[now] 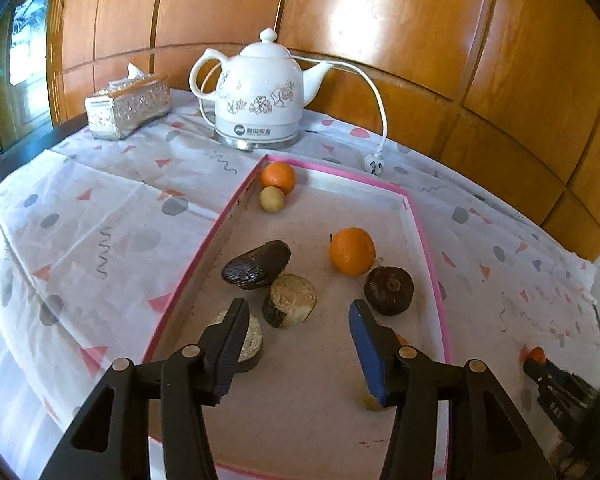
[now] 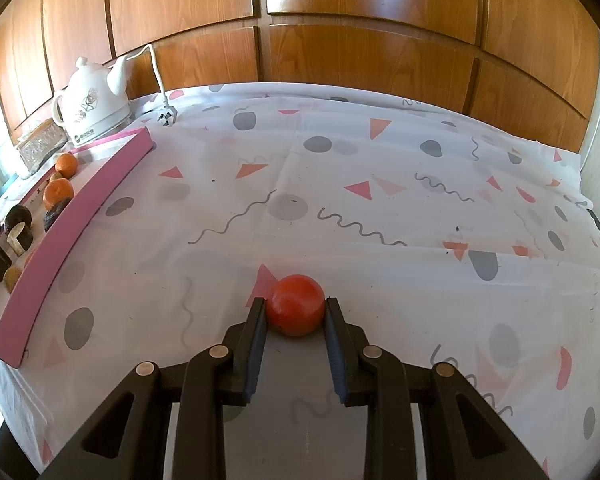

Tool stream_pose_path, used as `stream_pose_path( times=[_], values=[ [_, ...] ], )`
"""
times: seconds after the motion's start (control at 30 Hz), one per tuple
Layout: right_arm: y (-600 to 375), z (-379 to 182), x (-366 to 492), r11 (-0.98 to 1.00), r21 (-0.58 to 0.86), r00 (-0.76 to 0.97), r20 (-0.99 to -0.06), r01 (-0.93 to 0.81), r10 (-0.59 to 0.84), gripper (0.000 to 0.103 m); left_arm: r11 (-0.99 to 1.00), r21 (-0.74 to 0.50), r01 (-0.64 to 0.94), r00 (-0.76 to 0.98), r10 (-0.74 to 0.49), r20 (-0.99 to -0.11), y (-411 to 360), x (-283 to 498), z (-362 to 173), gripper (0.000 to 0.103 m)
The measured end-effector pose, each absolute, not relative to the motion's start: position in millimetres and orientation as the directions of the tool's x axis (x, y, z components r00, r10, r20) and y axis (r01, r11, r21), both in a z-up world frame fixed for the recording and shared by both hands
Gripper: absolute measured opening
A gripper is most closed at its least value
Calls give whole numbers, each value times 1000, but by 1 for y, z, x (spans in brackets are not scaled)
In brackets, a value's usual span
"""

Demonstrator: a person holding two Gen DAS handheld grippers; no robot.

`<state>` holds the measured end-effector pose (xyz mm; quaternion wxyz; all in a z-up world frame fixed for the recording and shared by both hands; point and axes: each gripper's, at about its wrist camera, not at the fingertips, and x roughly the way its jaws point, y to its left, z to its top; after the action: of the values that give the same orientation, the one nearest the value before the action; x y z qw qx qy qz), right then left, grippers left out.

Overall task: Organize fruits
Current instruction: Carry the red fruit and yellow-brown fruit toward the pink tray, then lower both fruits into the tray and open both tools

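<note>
A pink-rimmed tray [image 1: 424, 240] holds two oranges [image 1: 352, 251] [image 1: 278, 176], a small yellowish ball [image 1: 272, 199], a dark avocado-like fruit [image 1: 256, 265], a dark round fruit [image 1: 389, 290] and two pale-faced cut pieces [image 1: 290, 300]. My left gripper [image 1: 300, 312] hangs open over the tray's near half. One cut piece lies below between its tips, untouched, and the other is partly hidden behind the left finger [image 1: 232, 332]. To the right of the tray, a red tomato [image 2: 296, 310] sits on the tablecloth with my right gripper [image 2: 296, 305] shut on it, pads pressing both sides.
A white kettle [image 1: 260, 96] with its cord and plug [image 1: 374, 164] stands behind the tray, a tissue box [image 1: 128, 108] to its left. Wooden panels back the table. The patterned tablecloth [image 2: 380, 200] stretches right of the tray's pink wall [image 2: 80, 216].
</note>
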<state>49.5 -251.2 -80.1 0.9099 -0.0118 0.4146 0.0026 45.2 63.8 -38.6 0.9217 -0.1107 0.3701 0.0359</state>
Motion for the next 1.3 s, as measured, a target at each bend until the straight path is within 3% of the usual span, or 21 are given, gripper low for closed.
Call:
stream_pose_path(
  times=[0.3, 0.8, 1.3],
  values=[
    [-237, -68, 52, 998, 16, 649, -758, -68, 57, 28, 980, -148, -131, 743, -2, -669, 60, 36, -29, 54],
    [-103, -20, 78, 891, 76, 590, -723, -447, 358, 28, 976, -151, -158, 745, 18, -666, 74, 25, -26, 57],
    [-37, -19, 102, 834, 93, 506, -756, -544, 414, 28, 957, -181, -226, 748, 52, -661, 100, 24, -25, 58]
  ],
)
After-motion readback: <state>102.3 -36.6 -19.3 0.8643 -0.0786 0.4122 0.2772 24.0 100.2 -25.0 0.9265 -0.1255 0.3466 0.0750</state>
